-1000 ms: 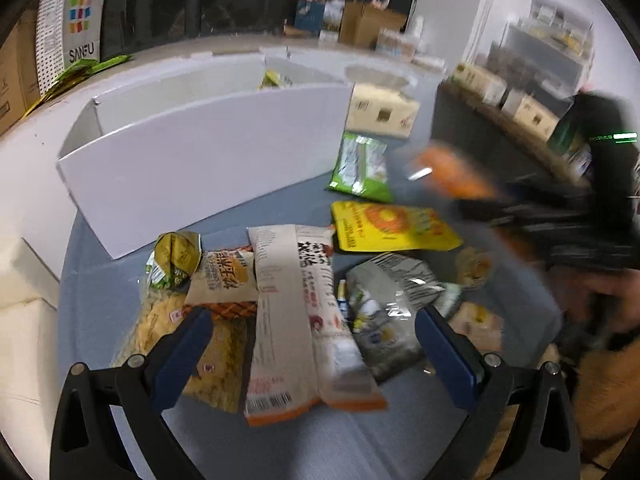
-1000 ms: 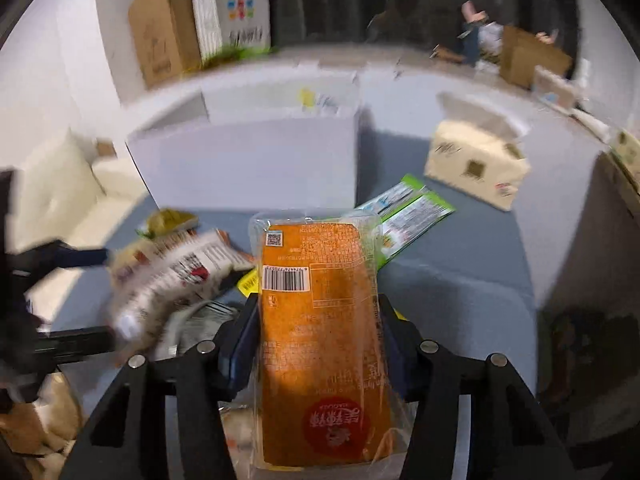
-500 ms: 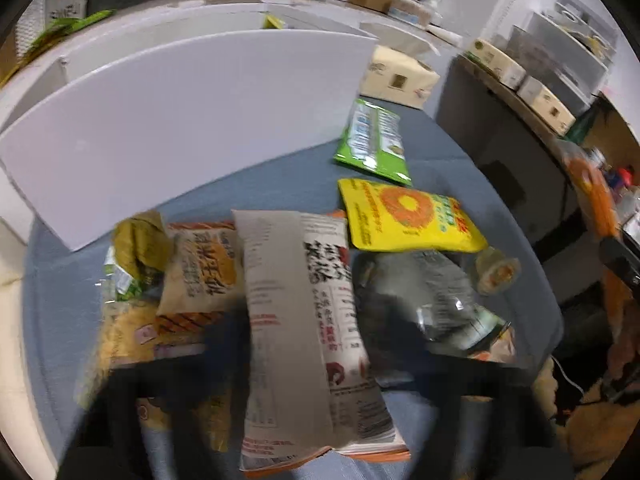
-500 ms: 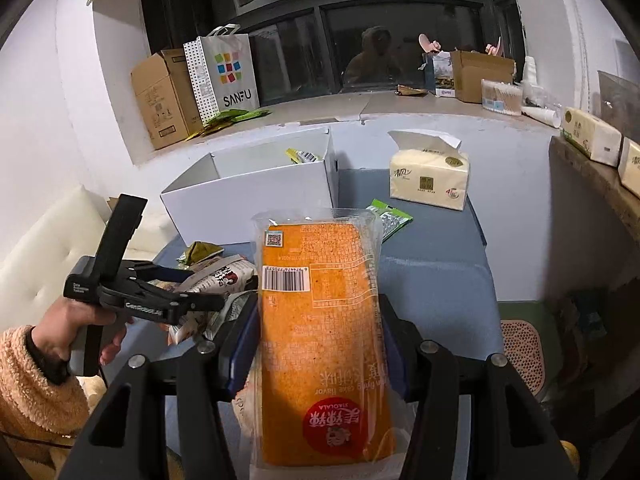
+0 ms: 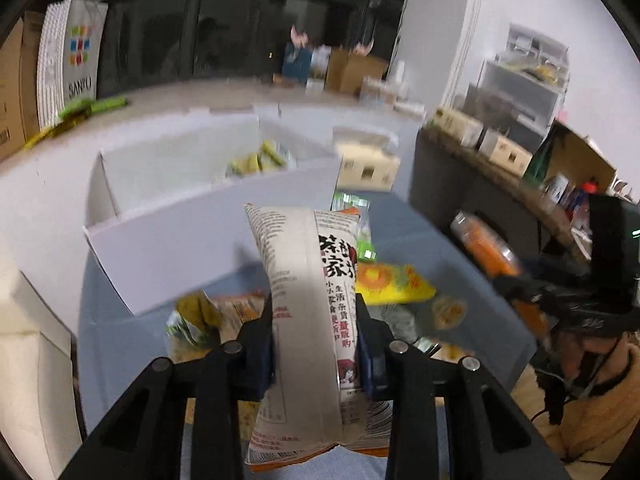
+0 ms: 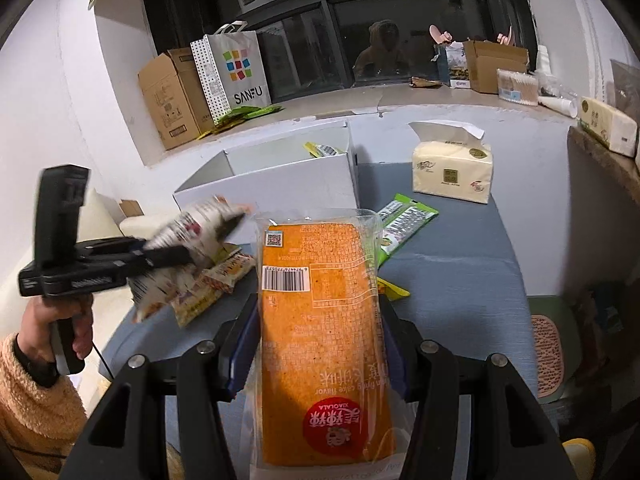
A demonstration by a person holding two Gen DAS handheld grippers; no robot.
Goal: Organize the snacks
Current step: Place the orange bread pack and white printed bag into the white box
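Note:
My left gripper (image 5: 316, 344) is shut on a long white snack packet (image 5: 308, 320) with red and black print and holds it above the blue table, in front of the open white box (image 5: 192, 224). It also shows in the right wrist view (image 6: 188, 232). My right gripper (image 6: 318, 340) is shut on an orange cake packet (image 6: 320, 320) in clear wrap, held above the table's near side. The white box (image 6: 280, 184) has a yellow-green packet (image 6: 324, 149) inside. Several snack packets (image 5: 216, 312) lie on the table below my left gripper.
A yellow packet (image 5: 392, 284) and a green packet (image 6: 404, 220) lie on the blue table (image 6: 452, 280). A tissue pack (image 6: 452, 172) stands at the back right. Cardboard boxes and a SANFU bag (image 6: 236, 72) stand on the window ledge. A dark shelf (image 5: 480, 200) stands to the right.
My left gripper has closed on the long white packet and lifted it off the pile. My right gripper still holds the orange packet, raised higher above the table.

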